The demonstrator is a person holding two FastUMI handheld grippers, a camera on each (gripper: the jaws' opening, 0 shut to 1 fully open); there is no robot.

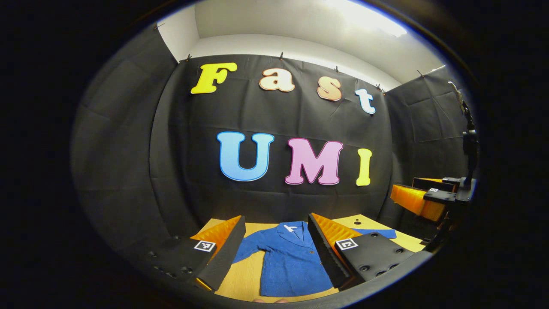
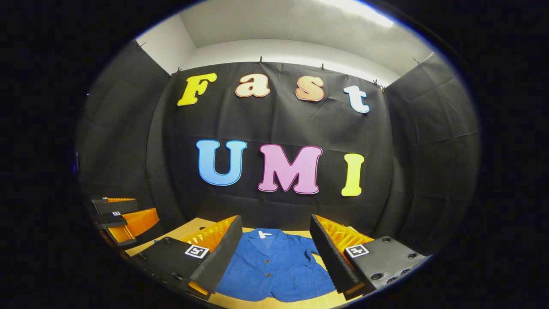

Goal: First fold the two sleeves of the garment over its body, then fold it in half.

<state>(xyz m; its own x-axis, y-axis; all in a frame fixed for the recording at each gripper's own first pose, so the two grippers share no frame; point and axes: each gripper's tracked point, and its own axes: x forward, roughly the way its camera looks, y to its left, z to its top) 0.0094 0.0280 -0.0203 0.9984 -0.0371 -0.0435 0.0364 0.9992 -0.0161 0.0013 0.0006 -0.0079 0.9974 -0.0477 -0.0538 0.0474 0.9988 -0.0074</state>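
Light wooden table [image 1: 248,274] runs out of sight below both gripper views; its near edge is cut off. Blue corduroy button-front jacket [image 1: 291,262] lies flat on it, front up, collar toward the black cloth back wall [image 1: 274,116], hem toward the camera; long axis runs near to far. In the left gripper view one sleeve spreads out to the side, and the other is largely hidden behind a finger, its cuff showing beyond. In the right gripper view the sleeves are hidden by the fingers.

Left gripper [image 1: 276,223] is held above the table, level, aimed at the wall, jaws spread wide with nothing between them but the jacket below. Right gripper [image 2: 274,223] is held the same way, parted wide, holding nothing.
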